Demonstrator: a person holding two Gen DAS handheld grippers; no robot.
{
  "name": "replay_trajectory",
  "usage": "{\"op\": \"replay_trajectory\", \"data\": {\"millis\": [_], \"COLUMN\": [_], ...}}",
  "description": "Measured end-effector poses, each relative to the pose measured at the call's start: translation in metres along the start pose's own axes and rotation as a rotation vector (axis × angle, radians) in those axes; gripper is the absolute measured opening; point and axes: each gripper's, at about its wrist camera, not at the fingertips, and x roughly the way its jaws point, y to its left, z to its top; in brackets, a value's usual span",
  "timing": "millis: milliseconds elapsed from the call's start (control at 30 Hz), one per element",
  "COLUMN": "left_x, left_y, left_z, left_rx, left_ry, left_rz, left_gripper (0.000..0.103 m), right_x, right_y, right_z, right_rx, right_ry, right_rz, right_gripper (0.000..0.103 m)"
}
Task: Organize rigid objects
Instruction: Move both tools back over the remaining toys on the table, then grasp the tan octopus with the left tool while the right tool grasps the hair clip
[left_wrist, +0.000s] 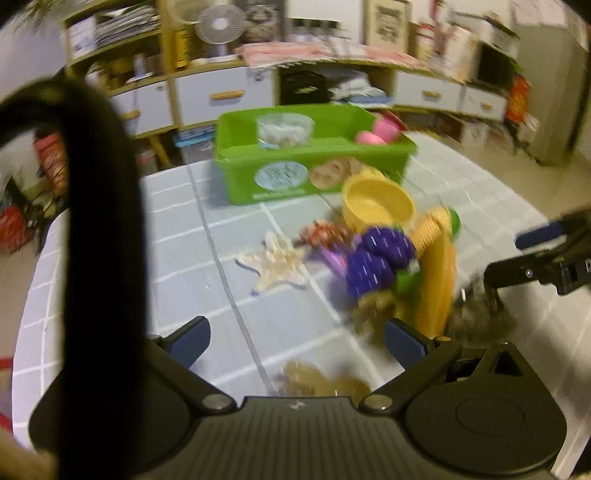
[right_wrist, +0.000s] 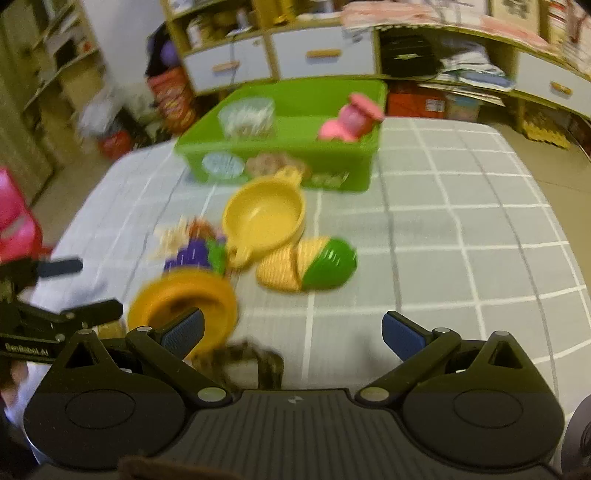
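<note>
While both grippers are hovering low over the tiled tabletop (right_wrist: 461, 229), neither is gripping anything. The left gripper (left_wrist: 295, 339) is holding its fingers wide apart, nothing between the blue pads; the right gripper (right_wrist: 291, 332) is doing the same, spread and empty.

Nearest the right gripper, a blurred brown object (right_wrist: 255, 362) is lying just below its left pad, and an orange ring-shaped dish (right_wrist: 184, 302) is sitting right beside that pad. Likely next pick, judging by alignment, though blur is making the target uncertain.

Mid-table, loose items are clustering together: toy corn (right_wrist: 306, 264), yellow bowl (right_wrist: 264, 221) touching it, purple grapes (left_wrist: 380, 258), starfish (left_wrist: 275, 264) slightly apart to the left gripper's side. All are waiting unsorted.

Farther back, the green bin (right_wrist: 332, 173) is sitting open-topped near the table's far edge, apparently serving as the collection point. It is already holding a clear container (right_wrist: 247, 114) and a pink toy (right_wrist: 351, 118), so sorting looks partly done.

Beyond that, shelving and drawers are filling the background.

Open fingers make sense here: both grippers are between grasps, positioned near the pile for short reaches to the bin.
</note>
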Motion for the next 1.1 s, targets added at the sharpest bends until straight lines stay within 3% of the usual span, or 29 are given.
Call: {"op": "replay_trajectory", "data": {"millis": [300,400,800,1100], "left_x": [0.009,0.009,0.015,0.017], "left_y": [-0.011,-0.014,-0.004,-0.008], "left_z": [-0.041,-0.046,-0.06,-0.058], "left_rx": [0.099,0.121,0.035,0.027], "left_ry": [0.046,0.021,-0.086,-0.096], "left_rz": [-0.048,-0.041,-0.081,-0.071], "left_gripper": [0.084,0.085,0.087,0.086], "right_x": [0.013,0.021,0.021,0.024], "right_y": [0.015,0.024,0.023,0.024], "right_z": [-0.037,-0.048,-0.069,-0.065], "right_rx": [-0.151,-0.227,-0.256,-0.274], "right_ry": [0.054,0.061,-0.134,-0.142], "right_rz": [0.02,-0.008,0.004,0.016], "right_gripper": [0.101,0.101,0.101,0.101]}}
